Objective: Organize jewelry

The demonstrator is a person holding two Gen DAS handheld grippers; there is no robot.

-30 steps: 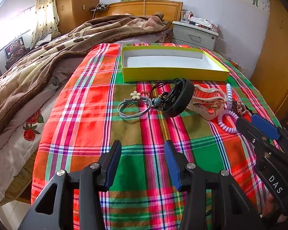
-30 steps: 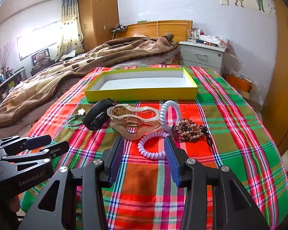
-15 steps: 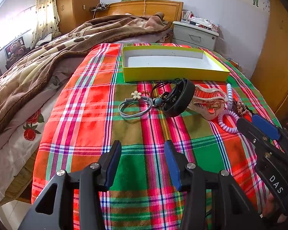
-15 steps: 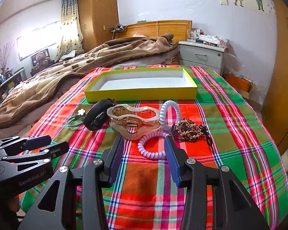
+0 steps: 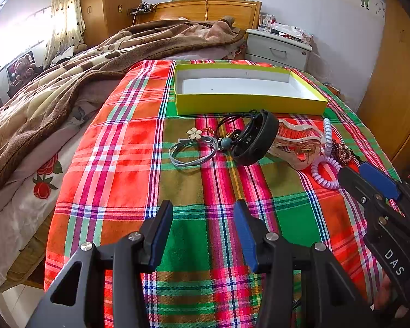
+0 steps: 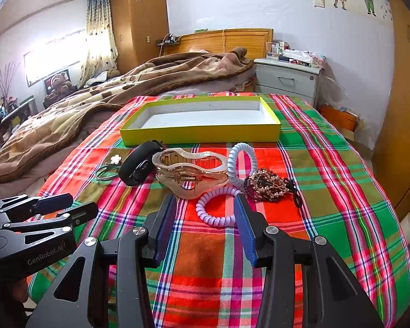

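Jewelry lies in one loose row across a plaid cloth (image 6: 328, 191) spread over a bed, just in front of one shallow yellow box (image 6: 202, 134) with a white inside. Taking the box as the landmark, nothing rests inside it.

Counted from the box's left end to its right: one grey hair tie with a small cream flower (image 5: 190, 151); one thin black cord loop with a teal bead (image 5: 227, 140), touching the tie; one black wristband (image 6: 135, 168) standing on its edge; one large translucent beige claw clip (image 6: 190, 173); two spiral coil hair ties, a pale blue one (image 6: 242, 164) nearer the box and a lilac one (image 6: 217, 210) farther from it, touching each other; and one dark beaded cluster (image 6: 270, 184) beside the coils at the row's right end.

There are two grippers, both on the side of the row away from the box. The left gripper (image 5: 202, 235) hovers over bare cloth, its jaws spread apart with nothing between them. The right gripper (image 6: 205, 218) is also unclenched and grasps nothing; the lilac coil lies on the cloth in line with the gap between its fingertips.

One brown blanket (image 6: 117, 87) is heaped on the bed to the left of the box and behind it.
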